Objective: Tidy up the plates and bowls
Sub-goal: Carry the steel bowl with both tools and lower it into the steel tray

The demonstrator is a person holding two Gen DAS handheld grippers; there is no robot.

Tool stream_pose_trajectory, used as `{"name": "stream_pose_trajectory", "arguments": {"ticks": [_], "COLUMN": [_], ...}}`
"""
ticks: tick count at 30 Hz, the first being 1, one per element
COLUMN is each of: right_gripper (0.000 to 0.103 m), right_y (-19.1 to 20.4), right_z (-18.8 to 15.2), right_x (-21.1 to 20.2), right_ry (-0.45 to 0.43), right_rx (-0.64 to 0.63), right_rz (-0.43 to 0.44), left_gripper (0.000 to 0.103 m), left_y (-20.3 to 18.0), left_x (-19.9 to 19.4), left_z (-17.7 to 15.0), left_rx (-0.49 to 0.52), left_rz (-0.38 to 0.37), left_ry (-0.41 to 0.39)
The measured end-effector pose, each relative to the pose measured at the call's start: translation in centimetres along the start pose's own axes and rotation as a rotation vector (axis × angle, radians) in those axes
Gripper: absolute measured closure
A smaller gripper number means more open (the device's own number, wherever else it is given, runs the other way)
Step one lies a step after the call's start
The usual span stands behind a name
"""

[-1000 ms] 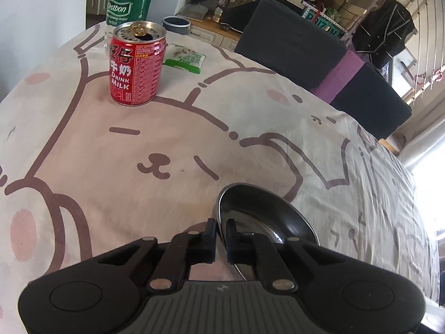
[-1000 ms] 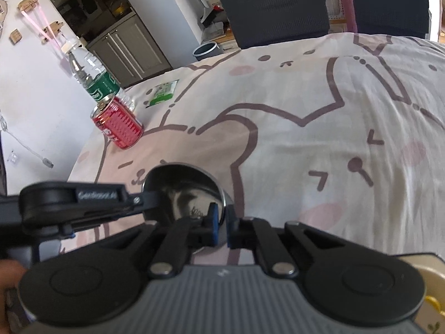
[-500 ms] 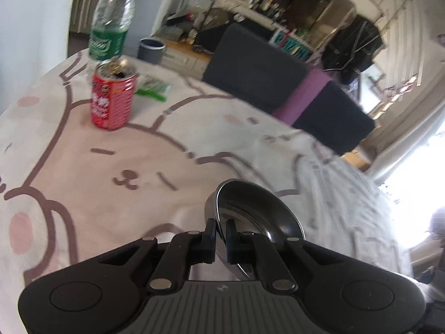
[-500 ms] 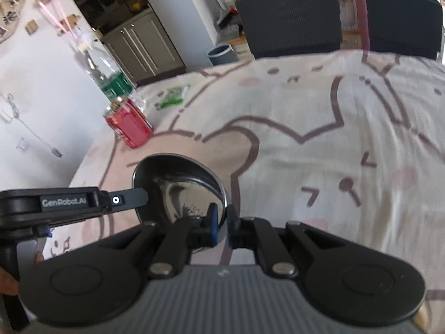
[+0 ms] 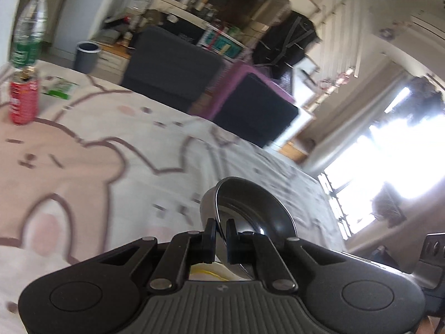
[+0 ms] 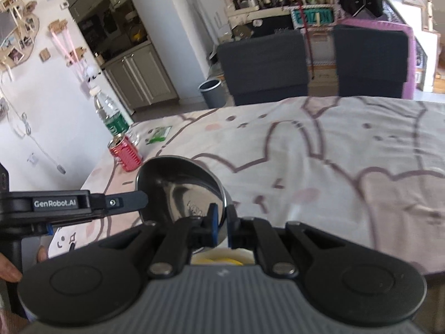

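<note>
At far left of the surface (image 6: 347, 172), covered by a cartoon-bear cloth, stand a water bottle (image 6: 109, 115), a red can (image 6: 125, 154) and a green packet (image 6: 159, 134), all well apart from the work. Your left hand-held gripper (image 5: 221, 229) is closed on the rim of a steel bowl (image 5: 250, 208); in the right wrist view one of its fingers (image 6: 126, 201) reaches the bowl's left rim. Your right hand-held gripper (image 6: 221, 217) is pinched narrow on the near rim of the same steel bowl (image 6: 180, 186). The bowl hangs tilted, apparently clear of the cloth, carried between both grippers. Below the right gripper's fingers a pale dish with yellow inside (image 6: 219, 258) shows; most of it is hidden.

The step in hand appears to be transport of the bowl toward a stacking place, probably that dish near you. The next move calls for levelling the bowl, centring it over the dish, lowering it until seated, then opening both grippers together.
</note>
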State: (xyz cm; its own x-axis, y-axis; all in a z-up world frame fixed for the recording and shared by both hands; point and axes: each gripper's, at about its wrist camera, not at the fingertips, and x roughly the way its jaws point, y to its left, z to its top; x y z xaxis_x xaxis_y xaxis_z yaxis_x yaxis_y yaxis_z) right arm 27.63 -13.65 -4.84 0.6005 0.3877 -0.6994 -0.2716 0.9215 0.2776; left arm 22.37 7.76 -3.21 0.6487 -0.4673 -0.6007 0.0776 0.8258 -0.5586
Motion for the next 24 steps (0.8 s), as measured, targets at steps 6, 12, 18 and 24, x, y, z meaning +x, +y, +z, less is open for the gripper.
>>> {"name": "stream_pose_trajectory", "arguments": {"ticks": [6, 12, 18, 24], "right_gripper": [0.095, 0.095, 0.095, 0.095], "right_y": [-5.5, -10.8, -14.0, -16.9], "right_z": [-1.6, -3.7, -4.6, -6.0], "right_x": [-5.3, -7.9, -10.5, -12.1], "right_ry": [-0.04, -0.057, -0.077, -0.063], "right_rx": [0.047, 0.151, 0.182, 0.21], "right_rz": [-0.021, -0.053, -0.09, -0.128], "left_gripper": [0.096, 0.096, 0.096, 0.094], "left_y": [-4.7, -8.6, -11.5, -13.6], "left_x": [2.3, 5.0, 7.8, 10.3], "left_z": [-1.8, -3.5, -4.8, -6.7], "left_rx": [0.041, 0.089, 0.115, 0.141], "left_rz": [-0.076, -0.114, -0.139, -0.147], "left_ry": [0.049, 0.105, 0.147, 0.214]}}
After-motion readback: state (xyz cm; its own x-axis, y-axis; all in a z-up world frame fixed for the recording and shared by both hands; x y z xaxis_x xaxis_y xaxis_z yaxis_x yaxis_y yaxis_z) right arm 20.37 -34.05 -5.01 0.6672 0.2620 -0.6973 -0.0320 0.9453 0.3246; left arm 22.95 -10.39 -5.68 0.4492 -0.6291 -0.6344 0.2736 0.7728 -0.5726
